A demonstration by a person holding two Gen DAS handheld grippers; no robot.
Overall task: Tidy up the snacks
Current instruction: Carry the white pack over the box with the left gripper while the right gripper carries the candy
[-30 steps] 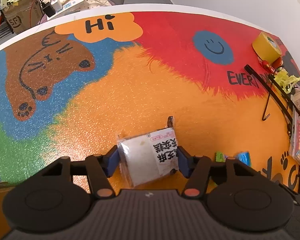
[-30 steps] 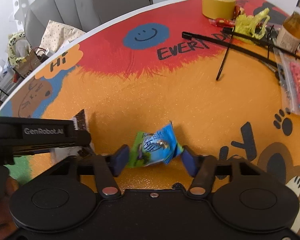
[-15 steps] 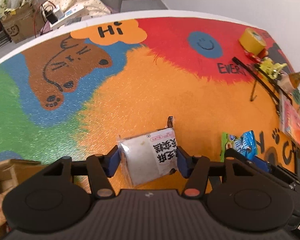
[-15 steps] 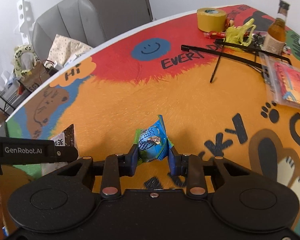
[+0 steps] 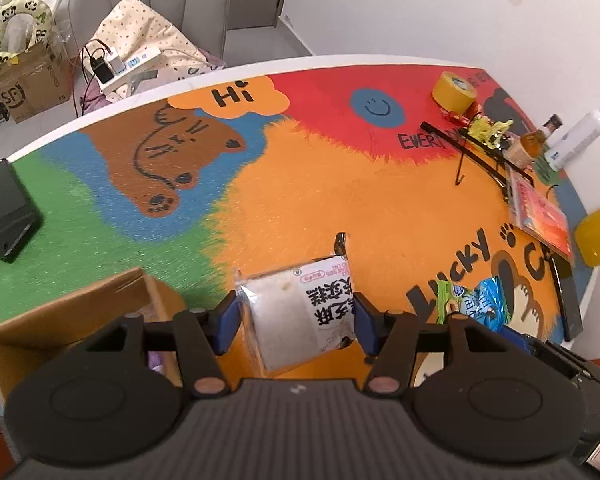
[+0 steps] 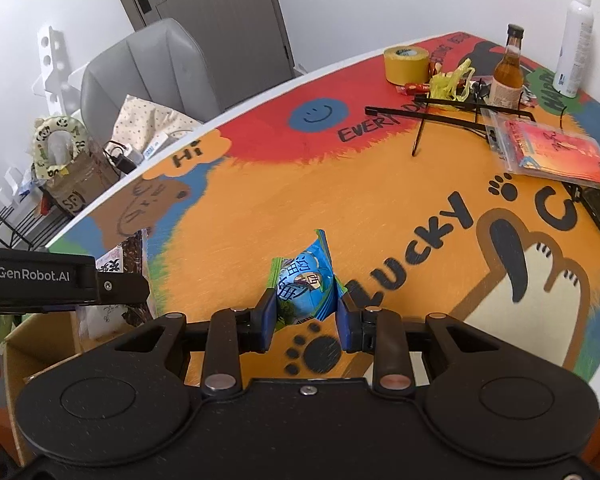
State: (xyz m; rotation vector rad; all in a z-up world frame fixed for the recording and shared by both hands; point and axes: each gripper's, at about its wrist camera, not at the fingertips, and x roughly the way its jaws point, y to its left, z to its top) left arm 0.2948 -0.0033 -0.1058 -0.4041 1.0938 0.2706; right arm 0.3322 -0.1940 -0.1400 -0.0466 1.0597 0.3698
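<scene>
Left tool [image 5: 296,322]: closed on white snack pack [image 5: 300,316] with black Chinese lettering; pack pinched between both blue pads, held above the table [image 5: 340,208], tilted. Open cardboard box [image 5: 76,320] sits just below-left of this tool, at the table's near edge; something purple shows inside, contents otherwise unclear.

Right tool [image 6: 305,314]: closed on blue-green snack packet [image 6: 305,280]; pads press its two sides, packet standing upright between them, above the paw-print graphic.

Mid table: colourful printed cover, "LUCKY" lettering, black phone [image 5: 8,210] on the green patch at left.

Far side: red flat package [image 6: 556,152], black sticks [image 6: 452,114], yellow tape roll [image 6: 406,65], amber bottle [image 6: 508,72], white bottle [image 6: 574,44]. Grey chair [image 6: 148,68] behind the table.
</scene>
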